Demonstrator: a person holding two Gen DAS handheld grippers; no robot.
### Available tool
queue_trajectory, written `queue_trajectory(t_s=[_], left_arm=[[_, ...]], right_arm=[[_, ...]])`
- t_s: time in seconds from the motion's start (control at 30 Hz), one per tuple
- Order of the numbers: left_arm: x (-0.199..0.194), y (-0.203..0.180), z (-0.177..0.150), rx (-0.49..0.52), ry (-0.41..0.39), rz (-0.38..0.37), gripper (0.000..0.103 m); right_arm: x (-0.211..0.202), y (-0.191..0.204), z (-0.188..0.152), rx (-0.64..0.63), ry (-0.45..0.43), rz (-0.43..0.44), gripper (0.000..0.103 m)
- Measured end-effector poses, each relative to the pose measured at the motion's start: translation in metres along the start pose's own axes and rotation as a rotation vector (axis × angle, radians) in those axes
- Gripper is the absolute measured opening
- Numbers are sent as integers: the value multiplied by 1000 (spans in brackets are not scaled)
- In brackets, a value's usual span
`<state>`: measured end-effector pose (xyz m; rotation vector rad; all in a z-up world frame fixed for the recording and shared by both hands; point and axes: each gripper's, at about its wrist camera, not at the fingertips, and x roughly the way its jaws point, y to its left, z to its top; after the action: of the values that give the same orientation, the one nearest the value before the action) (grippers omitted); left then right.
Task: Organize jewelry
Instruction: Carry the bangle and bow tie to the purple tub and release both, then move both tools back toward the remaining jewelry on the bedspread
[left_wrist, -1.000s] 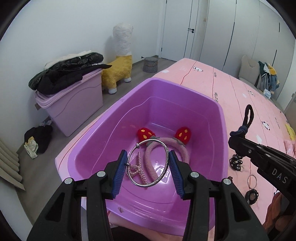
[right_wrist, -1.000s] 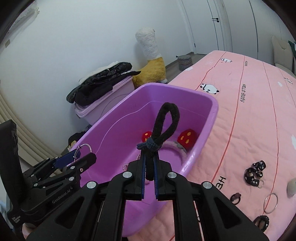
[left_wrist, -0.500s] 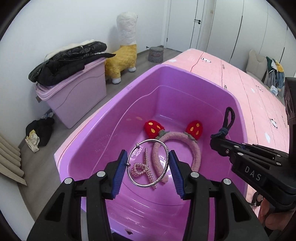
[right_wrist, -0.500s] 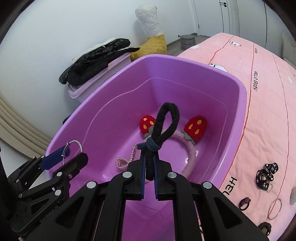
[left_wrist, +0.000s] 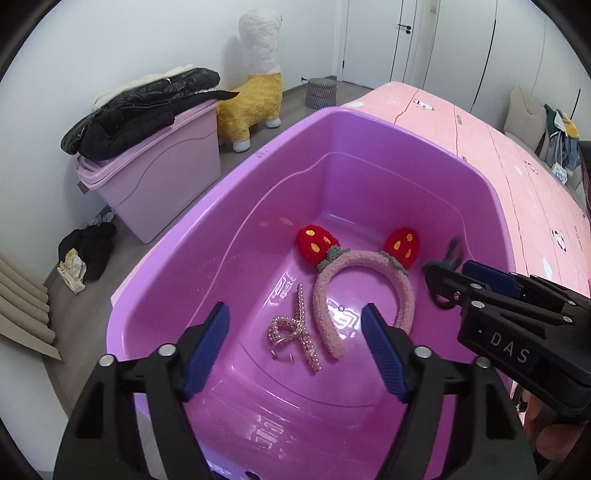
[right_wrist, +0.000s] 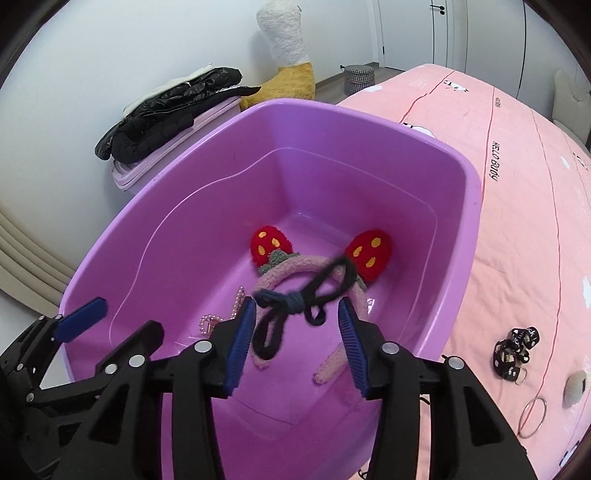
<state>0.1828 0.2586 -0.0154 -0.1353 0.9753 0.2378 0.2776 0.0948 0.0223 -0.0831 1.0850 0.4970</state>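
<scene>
Cord (right_wrist: 303, 314) falling between your right hand-held gripper's (right_wrist: 295, 343) just-opened jaws; left hand-held gripper (left_wrist: 295, 350) open, empty. Lift clear above tub (left_wrist: 369, 122).

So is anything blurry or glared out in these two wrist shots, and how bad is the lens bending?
Right wrist view: the black hair tie is motion-smeared between the open pads; the rest is sharp. Left wrist view: sharp, with pale glare patches on the purple tub floor. Both views: strong fisheye curving and dark corner vignetting.
</scene>
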Motion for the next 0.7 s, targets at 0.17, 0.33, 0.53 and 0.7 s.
queue_trajectory(t_s=[0.17,0.33,0.53,0.7], left_arm=[[0,4,0,-20,4,6,82],[-5,2,-1,-18,-1,10,82],[-12,0,-2,-9,-13,23,82],[-20,0,-4,-4,-21,33,82]], right_arm=[[-8,-6,0,13,-24,-5,47],[-11,-10,-1,28,-31,-4,47],[-14,-10,-1,37,-34,-2,47],[-21,-12,-4,44,-44,3,47]])
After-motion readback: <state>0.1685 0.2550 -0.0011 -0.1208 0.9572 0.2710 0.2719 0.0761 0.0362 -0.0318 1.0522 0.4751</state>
